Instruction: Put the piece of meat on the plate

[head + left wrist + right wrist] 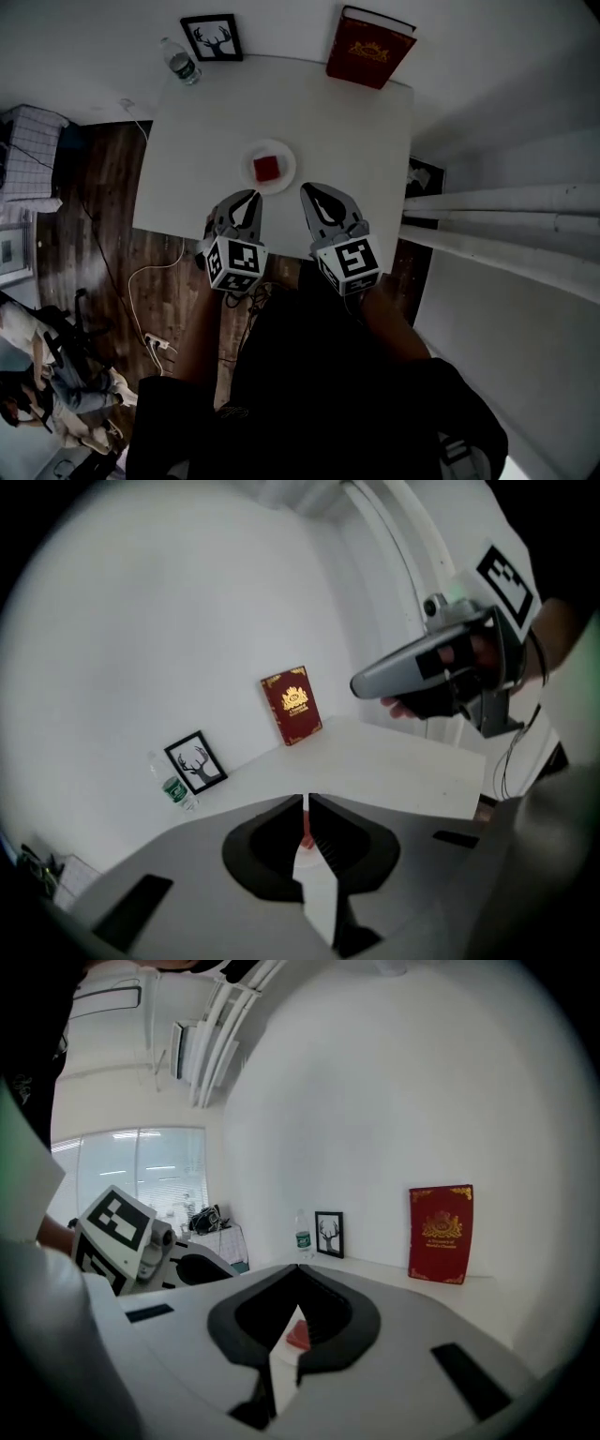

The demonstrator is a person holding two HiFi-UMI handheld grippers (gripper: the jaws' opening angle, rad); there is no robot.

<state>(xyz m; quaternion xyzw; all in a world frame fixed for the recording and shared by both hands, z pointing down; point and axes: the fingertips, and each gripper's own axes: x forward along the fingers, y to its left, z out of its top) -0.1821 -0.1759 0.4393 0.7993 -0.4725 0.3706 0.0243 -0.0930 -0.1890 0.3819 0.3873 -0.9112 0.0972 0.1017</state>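
Item: white table (pixel 356 141), seen from above, with dark wood floor (pixel 103 187) to its left. Contents, far edge: red hardbound book (pixel 368 47) with gold emblem, upright against the wall at far right; framed deer picture (pixel 212 37) at far left; water bottle (pixel 178 61) with green label just left of the frame. Contents, centre-near: small white plate (pixel 251 157), round, bearing the piece of meat (pixel 266 169), a red squarish block lying flat in the plate's middle. Tools: left gripper (pixel 249 197) and right gripper (pixel 309 190), both held at the table's near edge, just near of the plate and pointing toward it, apart from plate and meat. Left gripper: jaws drawn together to a thin slit, nothing between them; only a sliver of the red meat shows beyond. Right gripper: jaw tips meeting, nothing held; the meat (pixel 298 1335) shows past them, on the plate. Task status, judged: placement appears complete, since the meat rests on the plate and neither tool has hold of it. Remaining, judged: nothing beyond clearing the grippers away.
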